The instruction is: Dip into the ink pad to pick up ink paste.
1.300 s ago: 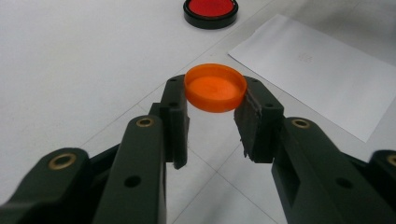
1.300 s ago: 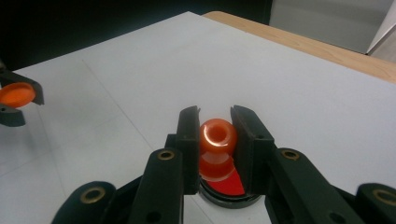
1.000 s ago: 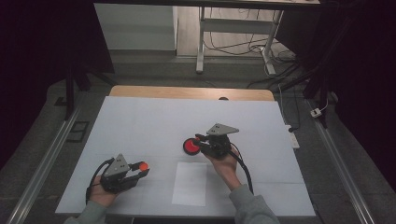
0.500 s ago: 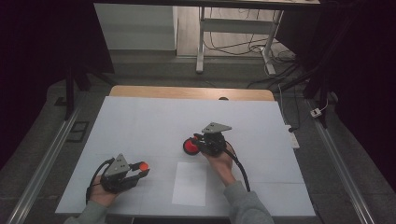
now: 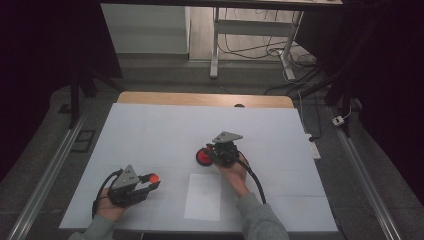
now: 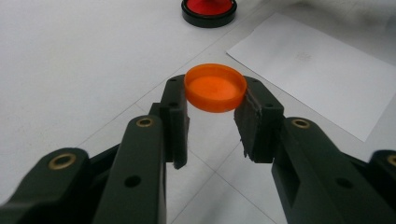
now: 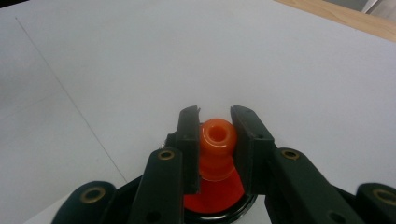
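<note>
Our left claw (image 6: 212, 116) is clamped on a small round orange plastic cap (image 6: 215, 87), its two black jaws pressing the cap's rim from either side and holding it level, hollow side up, clear of the white worktop (image 6: 70, 56). In the high view this left claw (image 5: 150, 181) sits toward seven o'clock on the worktop (image 5: 150, 130), with the cap (image 5: 154, 177) at its tip pointing toward three o'clock. From the left gripper view, a white rectangular sheet of paper (image 6: 317, 70) lies flat at about two o'clock of the cap, and the black-rimmed red base (image 6: 208, 9) stands farther off at twelve o'clock.

Our right claw (image 7: 215, 140) is clamped on the orange ribbed neck of a small red bottle-like piece (image 7: 215, 140), one jaw on each side of the neck, whose open round mouth faces the camera. The neck widens below into a red body that sits in the black ring, which rests on the worktop. In the high view the right claw (image 5: 212, 155) lies near the worktop's centre, with the red piece (image 5: 203, 157) at nine o'clock of the hand (image 5: 232, 167). The paper sheet (image 5: 203, 196) lies at six o'clock of it, between the person's two forearms, touching neither claw.
</note>
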The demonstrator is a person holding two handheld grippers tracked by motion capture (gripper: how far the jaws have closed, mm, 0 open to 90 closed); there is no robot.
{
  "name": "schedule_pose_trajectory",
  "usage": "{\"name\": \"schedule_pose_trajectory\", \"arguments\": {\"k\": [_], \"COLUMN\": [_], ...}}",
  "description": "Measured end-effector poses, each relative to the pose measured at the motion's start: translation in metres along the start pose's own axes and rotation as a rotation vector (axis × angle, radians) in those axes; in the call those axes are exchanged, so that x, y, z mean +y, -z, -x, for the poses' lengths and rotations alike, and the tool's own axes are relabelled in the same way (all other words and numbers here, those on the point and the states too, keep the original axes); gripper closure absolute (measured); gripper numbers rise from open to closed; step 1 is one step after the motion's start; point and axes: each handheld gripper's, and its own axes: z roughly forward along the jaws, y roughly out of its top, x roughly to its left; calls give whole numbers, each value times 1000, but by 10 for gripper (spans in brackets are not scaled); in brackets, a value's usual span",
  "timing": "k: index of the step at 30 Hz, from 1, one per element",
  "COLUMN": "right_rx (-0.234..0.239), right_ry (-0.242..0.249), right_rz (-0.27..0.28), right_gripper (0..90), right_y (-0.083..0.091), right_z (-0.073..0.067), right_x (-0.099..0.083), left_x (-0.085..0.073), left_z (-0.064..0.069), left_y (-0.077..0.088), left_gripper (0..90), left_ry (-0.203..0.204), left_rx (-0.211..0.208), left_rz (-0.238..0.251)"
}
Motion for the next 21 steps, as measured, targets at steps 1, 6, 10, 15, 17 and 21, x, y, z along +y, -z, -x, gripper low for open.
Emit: {"name": "schedule_pose_trajectory", "arguments": {"k": [1, 6, 10, 15, 17, 21], "right_rx": [-1, -3, -4, -11, -19, -23], "right_ry": [-1, 5, 17, 17, 28, 34], "right_rz": [2, -4, -25, -31, -37, -40], "right_gripper": [722, 722, 722, 723, 724, 725], "right_y": [0, -2, -5, -7, -7, -7], "right_z": [0, 0, -2, -3, -4, -5], "right_x": [0, -1, -3, -6, -6, -6], "left_x": [0, 0, 0, 0, 0, 0], "left_z": [0, 0, 0, -1, 0, 0], "left_y": [0, 0, 0, 0, 0, 1], "left_gripper": [651, 650, 650, 650, 651, 650], "left_ry": [0, 1, 2, 4, 4, 2], "left_rx": [0, -1, -2, -1, -1, -1], "left_rz": [1, 0, -1, 1, 1, 1]}}
